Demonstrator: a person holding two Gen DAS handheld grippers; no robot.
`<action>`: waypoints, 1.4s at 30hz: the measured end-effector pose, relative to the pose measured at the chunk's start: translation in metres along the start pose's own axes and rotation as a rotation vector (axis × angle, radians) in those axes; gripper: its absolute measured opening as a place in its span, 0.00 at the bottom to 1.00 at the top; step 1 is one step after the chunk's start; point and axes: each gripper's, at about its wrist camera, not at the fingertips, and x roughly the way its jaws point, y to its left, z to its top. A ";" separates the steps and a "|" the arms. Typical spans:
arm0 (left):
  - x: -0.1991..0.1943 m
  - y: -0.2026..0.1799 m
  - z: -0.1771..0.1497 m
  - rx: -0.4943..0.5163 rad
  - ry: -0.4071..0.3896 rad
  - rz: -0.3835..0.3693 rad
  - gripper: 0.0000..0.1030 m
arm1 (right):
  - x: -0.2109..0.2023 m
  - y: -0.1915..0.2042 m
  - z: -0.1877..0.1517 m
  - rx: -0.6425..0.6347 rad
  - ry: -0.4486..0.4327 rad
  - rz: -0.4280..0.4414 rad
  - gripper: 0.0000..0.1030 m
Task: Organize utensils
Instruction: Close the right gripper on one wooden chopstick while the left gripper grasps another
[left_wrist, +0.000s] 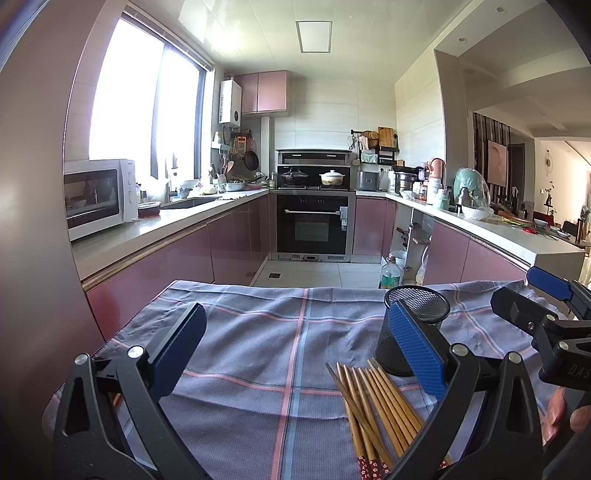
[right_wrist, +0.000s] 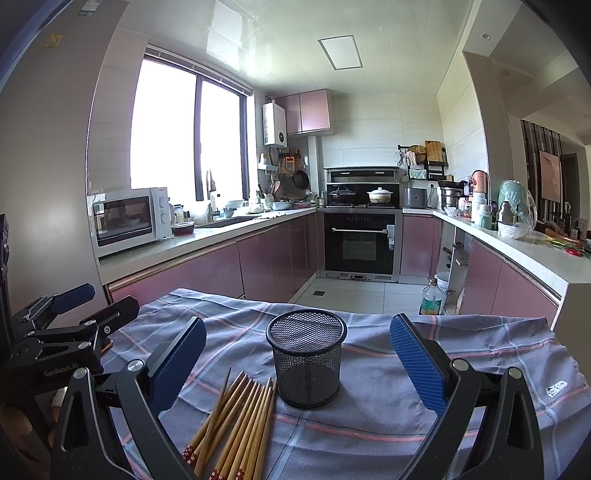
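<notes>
A black mesh holder (right_wrist: 306, 356) stands upright and empty on the checked cloth (right_wrist: 369, 424). A bundle of several bamboo chopsticks (right_wrist: 236, 424) lies flat just left of it, tips toward the holder. My right gripper (right_wrist: 297, 365) is open, and the holder sits between its fingers, further ahead. In the left wrist view the holder (left_wrist: 413, 328) and chopsticks (left_wrist: 376, 406) lie at the right. My left gripper (left_wrist: 299, 350) is open and empty over bare cloth; its right finger (left_wrist: 417, 347) overlaps the holder. Each gripper shows in the other's view: the right one (left_wrist: 546, 306), the left one (right_wrist: 62, 317).
The cloth-covered table (left_wrist: 258, 369) stands in a kitchen with pink cabinets. A microwave (left_wrist: 99, 195) sits on the left counter, an oven (left_wrist: 312, 225) at the back, and a cluttered counter (left_wrist: 480, 218) on the right. A bottle (right_wrist: 430, 297) stands on the floor.
</notes>
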 end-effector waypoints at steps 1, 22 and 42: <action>0.001 0.000 0.000 -0.001 0.006 -0.004 0.94 | 0.001 0.000 0.000 0.000 0.006 0.003 0.93; 0.089 -0.015 -0.067 0.092 0.410 -0.212 0.79 | 0.075 0.003 -0.070 0.015 0.512 0.187 0.45; 0.139 -0.039 -0.092 0.045 0.654 -0.399 0.34 | 0.102 0.005 -0.088 0.017 0.647 0.216 0.20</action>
